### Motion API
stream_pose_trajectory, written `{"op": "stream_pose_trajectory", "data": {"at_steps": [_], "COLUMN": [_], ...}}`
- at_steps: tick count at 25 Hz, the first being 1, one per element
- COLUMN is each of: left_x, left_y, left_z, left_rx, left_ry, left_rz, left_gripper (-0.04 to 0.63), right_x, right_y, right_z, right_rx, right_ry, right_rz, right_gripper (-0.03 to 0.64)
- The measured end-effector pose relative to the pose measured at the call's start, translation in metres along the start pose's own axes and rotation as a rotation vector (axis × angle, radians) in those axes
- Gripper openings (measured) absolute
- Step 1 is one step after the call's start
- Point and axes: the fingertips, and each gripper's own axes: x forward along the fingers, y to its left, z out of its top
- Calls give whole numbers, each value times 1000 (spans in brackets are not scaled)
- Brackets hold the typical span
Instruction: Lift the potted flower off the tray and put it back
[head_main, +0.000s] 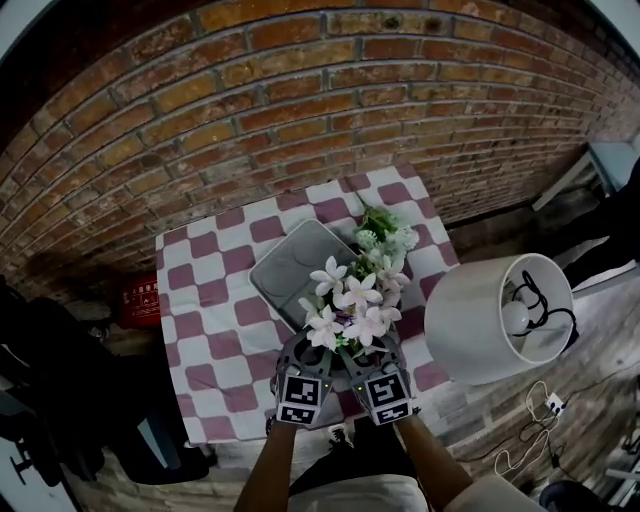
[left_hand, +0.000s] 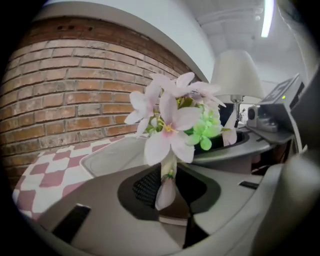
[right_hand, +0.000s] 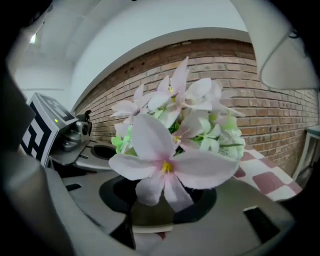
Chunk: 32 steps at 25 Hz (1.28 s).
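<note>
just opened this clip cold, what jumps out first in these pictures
The potted flower, with pale pink blooms, sits at the near corner of the grey tray on the checked tablecloth, with the left gripper and right gripper at its base. To the right is a big white lampshade, and behind is a brick wall.

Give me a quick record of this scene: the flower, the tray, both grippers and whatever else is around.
Potted flower: white-pink blooms, near the table's front edge, base hidden by petals
Tray: grey, visible part bare, just behind the flower
Left gripper: flower stands between its fingers, contact unclear
Right gripper: same, from the other side
Table: pink and white checked cloth
Nearby: white lamp at right, brick wall behind
</note>
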Motion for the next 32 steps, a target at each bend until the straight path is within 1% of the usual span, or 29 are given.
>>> {"op": "stream_pose_trajectory", "data": {"at_steps": [4,7,10,14,16,20,21,24,28,32], "left_x": [3,3,-1,-11,-20,-45,-52,-74,-104,-132], "left_y": [-6,-7,-4,0,3,2,1,-3,-10,-19], "left_z": [-4,-4,-3,-6,-8,-6,-4,6,26,54], "left_rx": [19,28,21,22,3,-93,-103,-92,-97,-76], "left_ry": [11,14,15,25,25,-2,-11,-33,-82,-141], "left_rz": [-7,-5,11,35,49,66,72,90,107,116], "left_gripper": [112,112,114,115,115,115,115,115,115,115], "right_x": [-2,0,0,-9,-17,-42,-49,-72,-105,-134], "right_y": [-8,-13,-11,-8,-5,-3,-1,6,20,32], "right_z": [-10,-11,-8,-9,-10,-16,-15,-1,24,61], "right_rx": [38,39,48,68,54,42,42,29,0,-83], "right_ry": [26,29,35,42,57,98,98,66,6,-63], "right_rz": [-25,-33,-21,-38,-42,-74,-78,-78,-65,-68], "right_gripper": [201,206,206,206,206,206,206,206,206,191]}}
